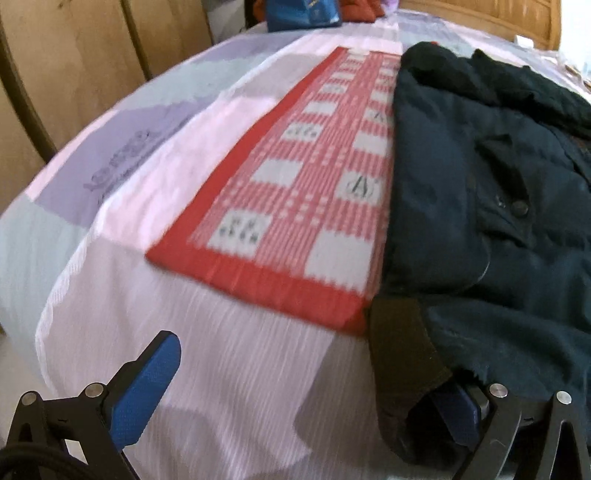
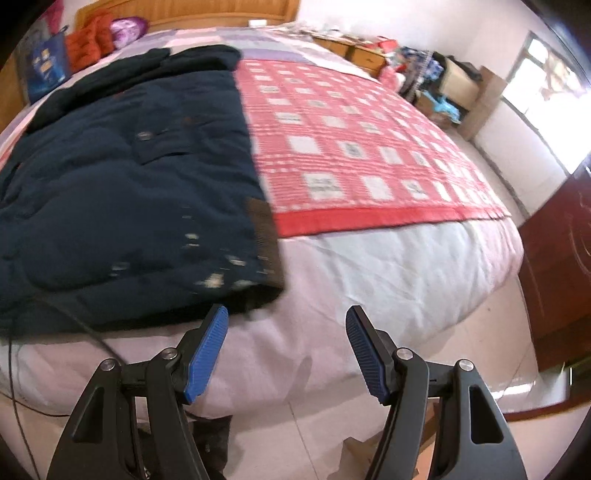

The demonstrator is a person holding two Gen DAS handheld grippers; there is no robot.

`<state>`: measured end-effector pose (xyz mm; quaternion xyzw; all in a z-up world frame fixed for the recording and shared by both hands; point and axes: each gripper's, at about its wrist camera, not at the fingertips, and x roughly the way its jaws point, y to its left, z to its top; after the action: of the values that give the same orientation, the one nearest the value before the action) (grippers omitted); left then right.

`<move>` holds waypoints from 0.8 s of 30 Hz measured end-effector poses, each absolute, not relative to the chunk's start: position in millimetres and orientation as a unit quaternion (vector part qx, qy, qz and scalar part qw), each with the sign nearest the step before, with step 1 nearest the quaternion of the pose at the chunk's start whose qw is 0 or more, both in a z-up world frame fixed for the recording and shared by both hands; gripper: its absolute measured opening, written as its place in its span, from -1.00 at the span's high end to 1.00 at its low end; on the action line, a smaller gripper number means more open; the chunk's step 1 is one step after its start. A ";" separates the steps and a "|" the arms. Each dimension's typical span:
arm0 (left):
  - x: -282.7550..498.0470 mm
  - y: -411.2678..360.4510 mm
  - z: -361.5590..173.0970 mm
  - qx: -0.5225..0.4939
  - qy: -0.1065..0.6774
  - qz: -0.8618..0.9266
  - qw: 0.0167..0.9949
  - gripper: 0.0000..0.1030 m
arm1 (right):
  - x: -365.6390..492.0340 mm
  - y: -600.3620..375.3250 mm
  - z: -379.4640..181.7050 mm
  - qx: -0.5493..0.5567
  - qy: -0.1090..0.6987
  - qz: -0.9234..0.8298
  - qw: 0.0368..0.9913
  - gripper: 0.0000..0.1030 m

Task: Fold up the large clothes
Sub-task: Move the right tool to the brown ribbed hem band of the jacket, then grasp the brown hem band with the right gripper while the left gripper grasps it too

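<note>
Room: we see a bedroom with pale walls, a bright window (image 2: 546, 74) on the far side, a dark red door (image 2: 561, 280) and a light tiled floor (image 2: 295, 439). Wooden panels (image 1: 74, 62) stand along one side of the bed; a wooden headboard (image 2: 184, 11) closes the far end.

Surface: the bed (image 2: 388, 266) fills most of both views, covered in a pale pink, lilac and grey sheet. A red-and-white checked cloth (image 2: 351, 147) lies flat over its middle, with its red border towards the foot end.

Task item: the dark navy coat (image 2: 122, 192) lies spread on the bed, partly over the checked cloth. Its brown-lined hem corner (image 1: 402, 354) reaches the near edge of the mattress. A button (image 1: 521, 208) shows on the front.

Background items: an orange knitted garment (image 2: 90, 38), a purple bundle (image 2: 127, 26) and a blue bag (image 2: 46, 66) sit by the headboard. Clutter lies along the far wall beside the bed, too small to identify.

Left hand-held gripper (image 1: 306, 398): jaws wide apart. One blue pad (image 1: 147, 391) is over bare sheet; the other is mostly hidden under the coat hem, so we cannot tell whether it touches the cloth.

Right hand-held gripper (image 2: 286, 354): jaws apart, nothing between them, just short of the foot edge near the coat's hem.
</note>
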<state>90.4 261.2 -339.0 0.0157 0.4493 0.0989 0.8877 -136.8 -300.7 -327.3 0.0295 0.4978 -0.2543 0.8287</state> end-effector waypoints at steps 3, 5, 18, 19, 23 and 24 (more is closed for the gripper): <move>94.5 256.1 -339.8 0.023 0.450 0.099 0.887 -1.00 | -144.4 -307.6 -331.6 0.026 0.501 -0.259 0.825 -0.37; 95.4 253.9 -342.4 0.024 0.451 0.100 0.886 -1.00 | -146.7 -308.7 -334.6 0.017 0.501 -0.258 0.826 -0.37; 98.7 256.1 -353.3 0.018 0.467 0.109 0.877 -1.00 | -117.8 -337.3 -354.9 0.045 0.478 -0.265 0.836 -0.50; 98.7 255.1 -353.5 0.016 0.468 0.104 0.878 -1.00 | -116.4 -330.1 -353.0 0.038 0.474 -0.250 0.844 -0.50; 99.6 242.1 -359.1 0.010 0.476 0.071 0.877 -0.99 | -102.4 -299.7 -349.8 -0.022 0.461 -0.195 0.865 -0.49; 100.3 239.0 -359.8 0.017 0.475 0.069 0.877 -0.99 | -97.2 -299.5 -350.9 -0.034 0.459 -0.199 0.865 -0.49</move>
<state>100.3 239.0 -359.8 0.0166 0.4750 0.0688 0.8771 -97.2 -299.5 -350.9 -0.0336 0.4594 -0.1987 0.8651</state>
